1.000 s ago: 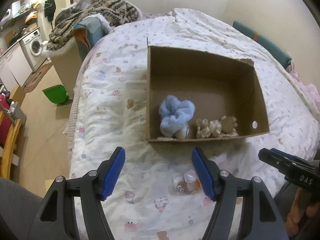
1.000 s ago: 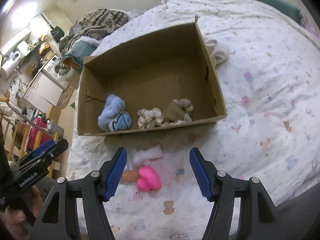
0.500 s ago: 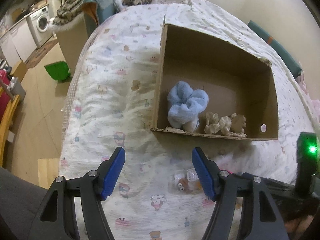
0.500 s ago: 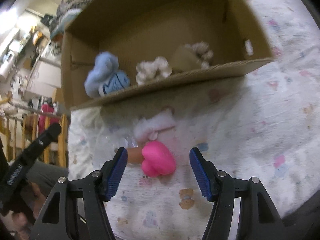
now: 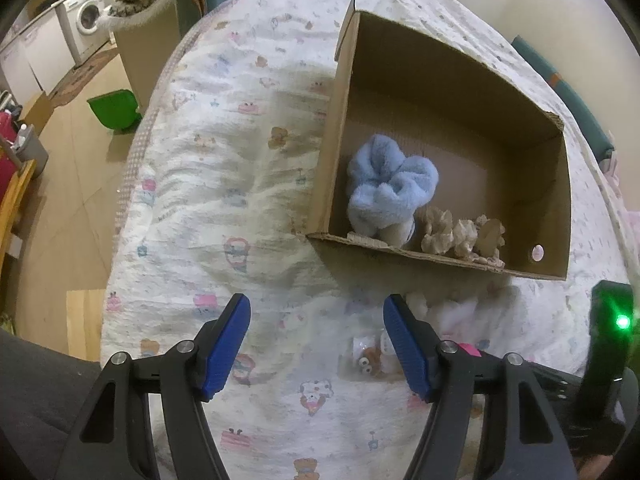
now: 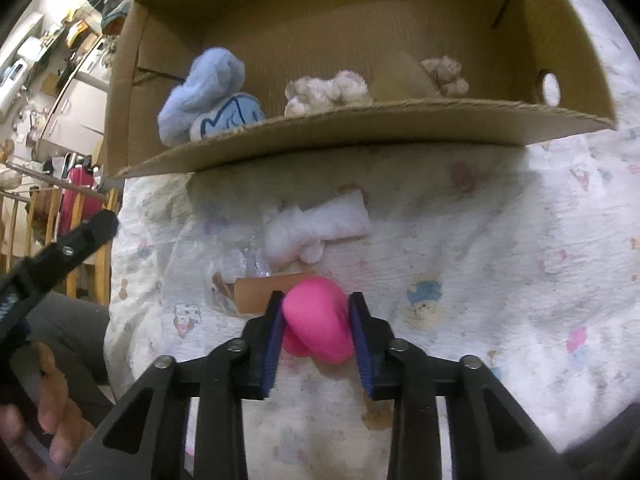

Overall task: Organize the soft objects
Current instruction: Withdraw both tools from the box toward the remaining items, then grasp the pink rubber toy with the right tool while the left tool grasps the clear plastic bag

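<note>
Both hands have dropped closer to the bed since the earlier frames, and the right tongs (image 6: 316, 318) have just been closing: their blue pads now press on either side of the pink heart-shaped soft toy (image 6: 318, 326), which lies on the printed quilt (image 6: 500, 248) just in front of the cardboard box (image 6: 360, 120). The left tongs (image 5: 316, 336) stand open with nothing between them, over the quilt, with a small googly-eyed toy in clear wrap (image 5: 370, 360) just beside the right-hand pad.

The step in hand looks like lifting the pink toy into the box. The grip sits across the toy's middle, which should hold, but a tan piece (image 6: 256, 294) touches its left side and may be joined to it, so a slow, straight lift is wise to see what comes along. Just beyond lies a white fluffy toy (image 6: 316, 228); rise clear before crossing it. The box's near wall is tall, so carry the toy well over its edge. Inside, the blue plush (image 6: 208, 92) and beige plush pieces (image 6: 328, 92) crowd the near wall; the open floor behind them seems the better spot to let go.
</note>
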`<state>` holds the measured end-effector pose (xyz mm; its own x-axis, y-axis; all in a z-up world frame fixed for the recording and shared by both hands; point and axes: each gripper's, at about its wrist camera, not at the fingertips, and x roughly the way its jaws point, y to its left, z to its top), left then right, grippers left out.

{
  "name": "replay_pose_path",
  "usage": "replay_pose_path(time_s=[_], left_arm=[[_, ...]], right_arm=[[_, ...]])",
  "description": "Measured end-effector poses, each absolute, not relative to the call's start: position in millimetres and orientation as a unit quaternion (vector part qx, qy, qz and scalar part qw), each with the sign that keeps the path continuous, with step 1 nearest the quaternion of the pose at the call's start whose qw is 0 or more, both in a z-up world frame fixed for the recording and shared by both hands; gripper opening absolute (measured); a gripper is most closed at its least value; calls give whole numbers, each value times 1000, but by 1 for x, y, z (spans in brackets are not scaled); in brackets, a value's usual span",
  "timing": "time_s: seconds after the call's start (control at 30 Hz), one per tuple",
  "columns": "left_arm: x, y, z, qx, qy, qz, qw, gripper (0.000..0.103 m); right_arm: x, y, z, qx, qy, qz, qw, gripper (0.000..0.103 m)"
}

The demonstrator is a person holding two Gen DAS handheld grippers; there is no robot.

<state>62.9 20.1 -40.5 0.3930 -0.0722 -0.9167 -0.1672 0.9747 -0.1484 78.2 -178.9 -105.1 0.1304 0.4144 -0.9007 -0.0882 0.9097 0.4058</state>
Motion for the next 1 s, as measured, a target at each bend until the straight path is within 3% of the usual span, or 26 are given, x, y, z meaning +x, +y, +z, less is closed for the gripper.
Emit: replay_pose_path(time_s=[0.13, 0.3, 0.63, 0.67, 0.7, 1.0], left_arm=[[68, 12, -56, -106, 575, 12, 811, 65], [77, -11, -80, -104, 614, -31, 782, 56], [89, -34, -116, -92, 647, -45, 756, 48], [89, -35, -118, -91, 649, -46, 754, 47], [90, -34, -119, -94, 651, -47, 752, 38], [85, -17, -105, -117, 638, -44, 760, 24]], right_arm=[[74, -191, -86, 148, 610, 171, 760, 27], [69, -202, -68, 166, 583, 171, 777, 27], [71, -219, -64, 188, 574, 164, 780, 27], [72, -218, -65, 189, 574, 163, 780, 27], [72, -220, -66, 189, 575, 163, 779, 27], [72, -219, -65, 188, 575, 164, 779, 27]])
